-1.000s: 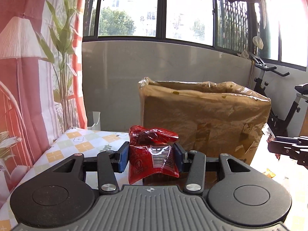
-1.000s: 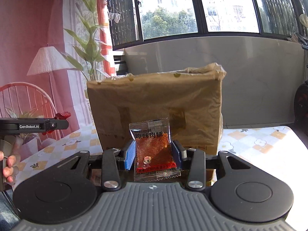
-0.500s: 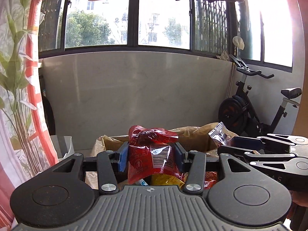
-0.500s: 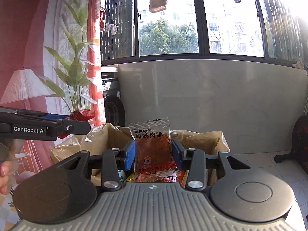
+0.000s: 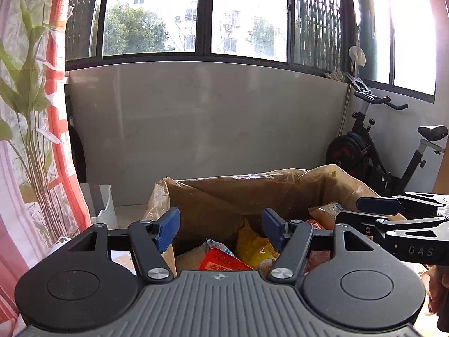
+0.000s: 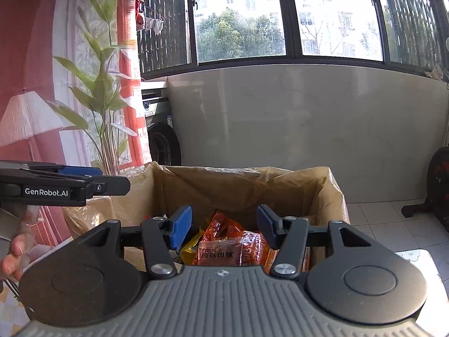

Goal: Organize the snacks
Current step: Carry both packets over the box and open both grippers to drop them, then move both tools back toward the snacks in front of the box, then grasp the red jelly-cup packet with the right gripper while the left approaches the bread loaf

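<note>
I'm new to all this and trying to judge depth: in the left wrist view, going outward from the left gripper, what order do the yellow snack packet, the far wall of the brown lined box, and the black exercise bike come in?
1. Yellow crinkled snack packet, inside the box, just beyond the left gripper, whose fingers are open.
2. Far wall of the brown plastic-lined cardboard box, straight ahead.
3. Black exercise bike, on the floor at the right, farthest.

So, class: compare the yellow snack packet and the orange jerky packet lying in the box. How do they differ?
The yellow snack packet is opaque and crumpled; the orange jerky packet is see-through and flatter. The jerky packet shows printed characters face-up; the yellow packet shows none. The yellow packet lies left of the jerky packet. Both lie loose in the lined cardboard box.
</note>
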`<state>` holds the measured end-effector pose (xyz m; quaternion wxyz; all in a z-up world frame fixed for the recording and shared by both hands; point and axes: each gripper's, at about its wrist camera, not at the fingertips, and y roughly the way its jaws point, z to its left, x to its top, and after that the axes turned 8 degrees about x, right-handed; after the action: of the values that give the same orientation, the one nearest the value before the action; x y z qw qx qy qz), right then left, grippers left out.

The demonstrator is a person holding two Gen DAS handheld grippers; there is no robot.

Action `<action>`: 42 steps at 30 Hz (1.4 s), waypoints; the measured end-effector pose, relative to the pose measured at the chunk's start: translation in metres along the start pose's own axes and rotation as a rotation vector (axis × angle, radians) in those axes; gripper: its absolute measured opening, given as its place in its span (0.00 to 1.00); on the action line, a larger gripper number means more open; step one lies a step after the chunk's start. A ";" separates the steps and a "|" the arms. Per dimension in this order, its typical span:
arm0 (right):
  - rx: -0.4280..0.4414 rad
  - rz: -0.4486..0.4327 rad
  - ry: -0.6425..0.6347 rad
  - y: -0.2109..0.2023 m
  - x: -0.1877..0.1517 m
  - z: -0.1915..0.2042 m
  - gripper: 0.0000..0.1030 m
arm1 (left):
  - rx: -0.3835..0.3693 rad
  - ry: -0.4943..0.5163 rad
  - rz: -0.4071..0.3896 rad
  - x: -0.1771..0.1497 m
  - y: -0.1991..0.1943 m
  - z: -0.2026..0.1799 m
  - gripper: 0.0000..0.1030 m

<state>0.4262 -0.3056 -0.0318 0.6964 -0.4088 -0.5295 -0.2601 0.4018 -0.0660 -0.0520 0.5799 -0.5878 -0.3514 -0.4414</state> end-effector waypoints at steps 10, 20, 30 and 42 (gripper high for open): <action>0.004 -0.015 -0.001 -0.058 -0.021 0.016 0.54 | 0.016 -0.078 -0.037 -0.033 -0.069 0.027 0.69; -0.018 -0.060 0.116 -0.120 -0.075 0.023 0.54 | 0.011 -0.102 -0.007 -0.088 -0.109 0.023 0.70; -0.088 0.141 0.215 -0.117 -0.167 0.044 0.55 | 0.049 -0.090 0.052 -0.141 -0.120 0.010 0.70; -0.133 0.343 0.180 -0.088 -0.216 0.063 0.57 | 0.079 -0.166 0.181 -0.187 -0.113 0.026 0.69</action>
<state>0.2574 -0.3149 -0.2041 0.7466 -0.5130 -0.3694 -0.2074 0.2320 -0.0128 -0.1819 0.6088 -0.6284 -0.3608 -0.3230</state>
